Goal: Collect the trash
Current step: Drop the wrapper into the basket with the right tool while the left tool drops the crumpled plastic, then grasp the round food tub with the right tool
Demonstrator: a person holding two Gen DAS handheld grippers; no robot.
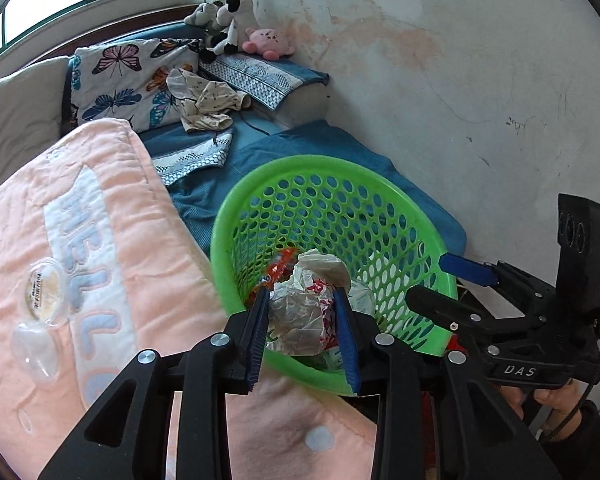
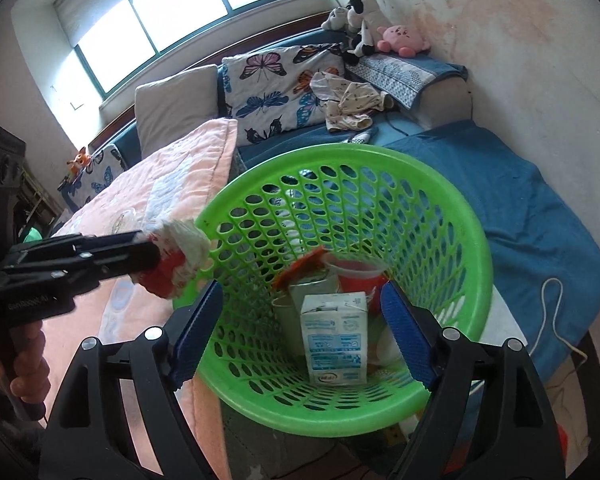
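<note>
Blanket (image 1: 100, 264), pink, quilted, white lettering, spread over the left of the bed. On it, far left in the left wrist view: a small clear plastic cup (image 1: 46, 290) with a yellowish printed lid, and just below it, touching or nearly so, a second clear plastic shell (image 1: 36, 346), empty. Both not yet collected. Judged light, thin-walled, slick and easily crushed; best taken across the rim or lid edge with a gentle squeeze.

Left gripper (image 1: 304, 332), middle of the same view: clenched on a wad of crumpled wrapper (image 1: 300, 316), translucent film with red and white print. The wad hangs at the near rim of the basket, over its mouth in the left wrist view, beside the rim in the right wrist view. Judged nearly weightless, soft and springy; it will drop free once let go, though film may cling to the ribbed pads.

Basket (image 2: 452, 216), green, perforated plastic, tilted toward the cameras, resting against the blanket's edge and the blue sheet (image 2: 540, 216). Stiff but flexible wall; the rim is the natural hold. Contents, left to right in the right wrist view: orange snack packet (image 2: 300, 270), metal can (image 2: 296, 308), white and blue milk carton (image 2: 334, 340) standing upright, red cup (image 2: 358, 280).

Right gripper (image 2: 304, 336): spread wide, grasping nothing, its fingers either side of the basket's near rim, pads clear of the wall.

Wall (image 1: 460, 80), far right, white and stained; cord (image 2: 556, 320) trailing over the sheet.
</note>
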